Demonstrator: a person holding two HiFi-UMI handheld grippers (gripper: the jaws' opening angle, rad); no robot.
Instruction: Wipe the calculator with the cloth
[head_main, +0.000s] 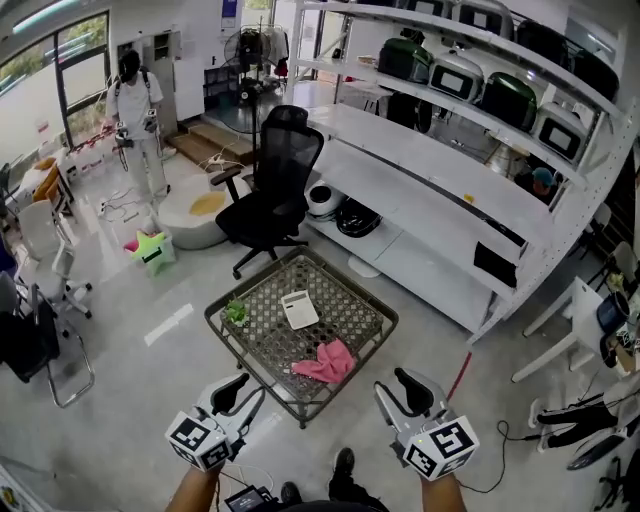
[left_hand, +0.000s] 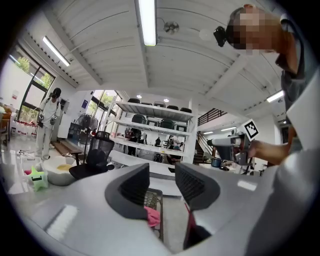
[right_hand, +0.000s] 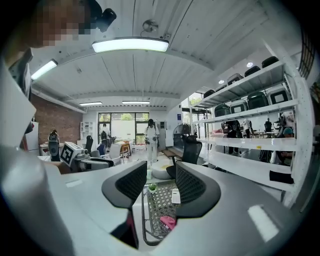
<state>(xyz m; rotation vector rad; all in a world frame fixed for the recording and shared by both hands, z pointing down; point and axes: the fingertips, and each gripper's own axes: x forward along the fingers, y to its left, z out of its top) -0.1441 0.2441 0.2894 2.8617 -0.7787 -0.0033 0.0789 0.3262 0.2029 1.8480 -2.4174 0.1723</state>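
A low lattice-top table (head_main: 375, 312) stands on the floor ahead of me. On it lie a white calculator (head_main: 300, 309), a crumpled pink cloth (head_main: 325, 362) nearer to me, and a small green plant (head_main: 236, 313) at the left edge. My left gripper (head_main: 245, 392) and right gripper (head_main: 398, 388) hover short of the table's near corner, both open and empty. In the right gripper view, the calculator (right_hand: 175, 196) and cloth (right_hand: 168, 221) show between the open jaws (right_hand: 153, 182). The left gripper view shows the cloth (left_hand: 152, 216) beyond its open jaws (left_hand: 162, 182).
A black office chair (head_main: 275, 190) stands behind the table. Long white shelving (head_main: 430, 200) with appliances runs along the right. A person (head_main: 135, 110) stands far back left, with a green object (head_main: 153, 248) on the floor and white chairs (head_main: 45, 250) at the left.
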